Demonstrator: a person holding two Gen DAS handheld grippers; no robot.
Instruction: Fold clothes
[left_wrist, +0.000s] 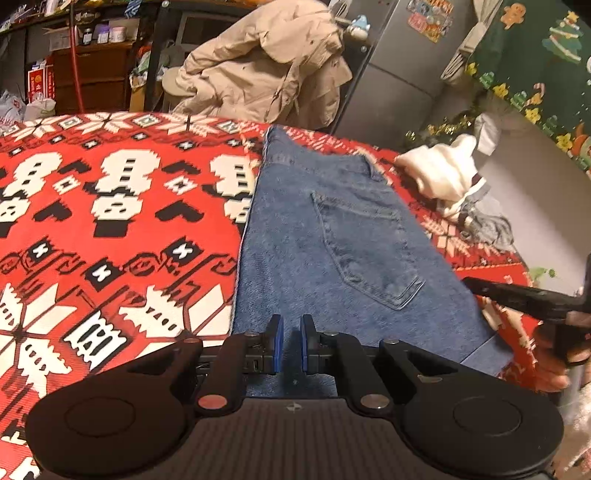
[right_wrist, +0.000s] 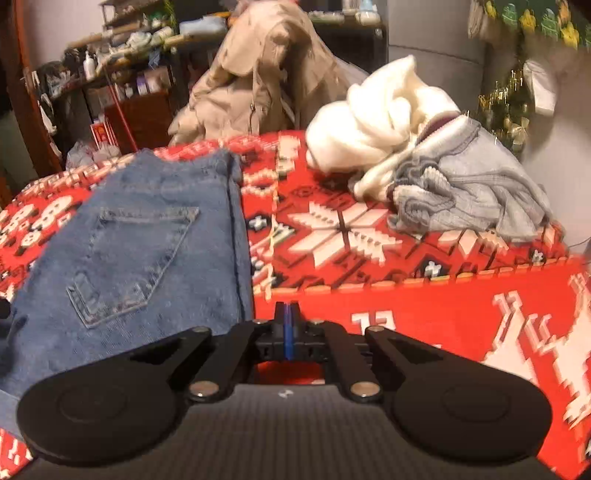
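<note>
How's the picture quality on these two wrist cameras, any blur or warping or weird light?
Left wrist view: warm indoor light, jeans fairly sharp, fisheye bends the red patterned cover's far edge into an arc. Right wrist view: softer overall, motion smear on the white garment and the room's top right corner, same barrel warp.

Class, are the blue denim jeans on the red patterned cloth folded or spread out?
Folded: the blue denim jeans lie as a compact rectangle, back pocket up.
</note>
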